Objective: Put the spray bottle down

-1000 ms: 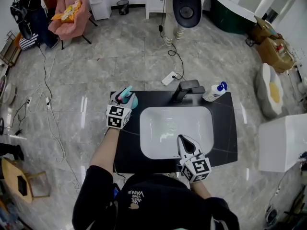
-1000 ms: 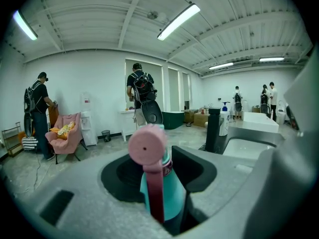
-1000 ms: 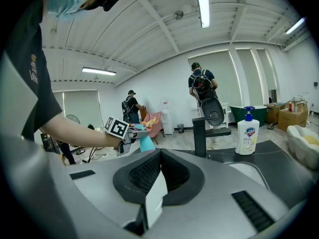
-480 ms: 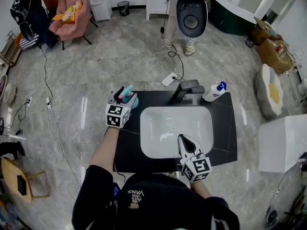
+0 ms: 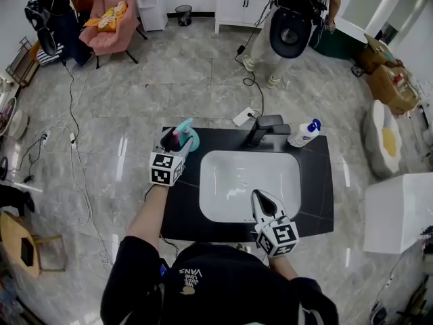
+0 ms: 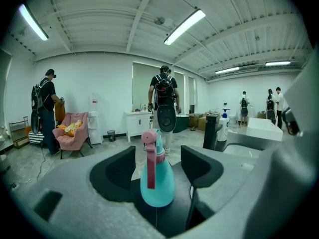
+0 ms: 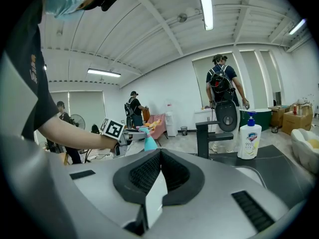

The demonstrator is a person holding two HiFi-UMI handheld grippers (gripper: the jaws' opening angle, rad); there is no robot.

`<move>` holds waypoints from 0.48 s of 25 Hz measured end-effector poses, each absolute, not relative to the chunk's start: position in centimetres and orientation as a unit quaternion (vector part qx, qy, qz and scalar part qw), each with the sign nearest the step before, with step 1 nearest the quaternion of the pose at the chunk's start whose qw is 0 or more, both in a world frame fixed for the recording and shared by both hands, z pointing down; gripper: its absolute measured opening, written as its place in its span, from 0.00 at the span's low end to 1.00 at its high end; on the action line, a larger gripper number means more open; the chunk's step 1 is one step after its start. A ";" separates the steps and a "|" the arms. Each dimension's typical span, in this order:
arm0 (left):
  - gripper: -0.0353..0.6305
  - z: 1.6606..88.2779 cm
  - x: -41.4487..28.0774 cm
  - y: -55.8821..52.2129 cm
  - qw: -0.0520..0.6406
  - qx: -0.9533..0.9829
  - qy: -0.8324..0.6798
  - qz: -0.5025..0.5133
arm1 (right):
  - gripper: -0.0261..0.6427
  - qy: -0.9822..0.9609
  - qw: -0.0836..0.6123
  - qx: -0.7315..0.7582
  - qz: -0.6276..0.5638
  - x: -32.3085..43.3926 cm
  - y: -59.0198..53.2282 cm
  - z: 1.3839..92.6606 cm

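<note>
- The left tool (image 5: 174, 139) has just been opening its jaws; they stand wide, pads clear of the teal spray bottle (image 6: 157, 180), which is upright between them at the far-left corner of the counter (image 5: 318, 188).
- The bottle appears to stand on its own, so the set-down looks done bar drawing the tool away.
- The right tool (image 5: 262, 200), jaws together and empty, hangs over the near rim of the sink (image 5: 223, 175).
- Overhead, the left tool covers the bottle's base; its margin from the counter's edge cannot be told.
</note>
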State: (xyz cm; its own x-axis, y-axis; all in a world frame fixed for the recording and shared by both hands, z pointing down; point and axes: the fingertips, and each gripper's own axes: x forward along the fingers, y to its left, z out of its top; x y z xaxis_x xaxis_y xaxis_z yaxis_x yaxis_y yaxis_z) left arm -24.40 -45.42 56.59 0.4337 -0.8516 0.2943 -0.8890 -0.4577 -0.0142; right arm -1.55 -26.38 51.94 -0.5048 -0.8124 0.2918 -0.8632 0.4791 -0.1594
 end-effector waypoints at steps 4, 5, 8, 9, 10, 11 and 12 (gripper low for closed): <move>0.47 56.5 -25.2 -43.0 0.071 0.836 -0.528 0.134 | 0.04 -0.864 0.085 0.476 0.141 -1.7 -25.9 51.8; 0.47 56.5 -25.5 -42.4 0.071 0.833 -0.532 0.135 | 0.04 -0.866 0.084 0.472 0.140 -1.7 -25.8 51.8; 0.47 56.3 -26.0 -40.5 0.069 0.825 -0.545 0.133 | 0.04 -0.873 0.082 0.461 0.138 -1.7 -25.2 51.7; 0.47 56.0 -26.1 -39.8 0.068 0.822 -0.549 0.132 | 0.04 -0.875 0.082 0.457 0.137 -1.6 -25.0 51.6; 0.47 55.8 -26.1 -39.1 0.067 0.820 -0.553 0.131 | 0.04 -0.877 0.081 0.453 0.137 -1.5 -24.7 51.6; 0.45 55.6 -26.1 -38.4 0.065 0.818 -0.557 0.129 | 0.04 -0.879 0.081 0.449 0.136 -1.4 -24.5 51.5; 0.40 55.3 -26.1 -37.6 0.062 0.815 -0.562 0.127 | 0.04 -0.881 0.080 0.445 0.136 -1.4 -24.2 51.5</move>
State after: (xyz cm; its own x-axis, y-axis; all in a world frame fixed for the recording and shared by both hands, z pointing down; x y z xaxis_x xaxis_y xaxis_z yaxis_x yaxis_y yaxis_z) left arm -26.15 -37.60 55.30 0.3363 -0.9003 0.2764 -0.9318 -0.3606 -0.0407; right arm -1.37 -24.22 51.46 -0.5909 -0.7628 0.2626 -0.8065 0.5668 -0.1683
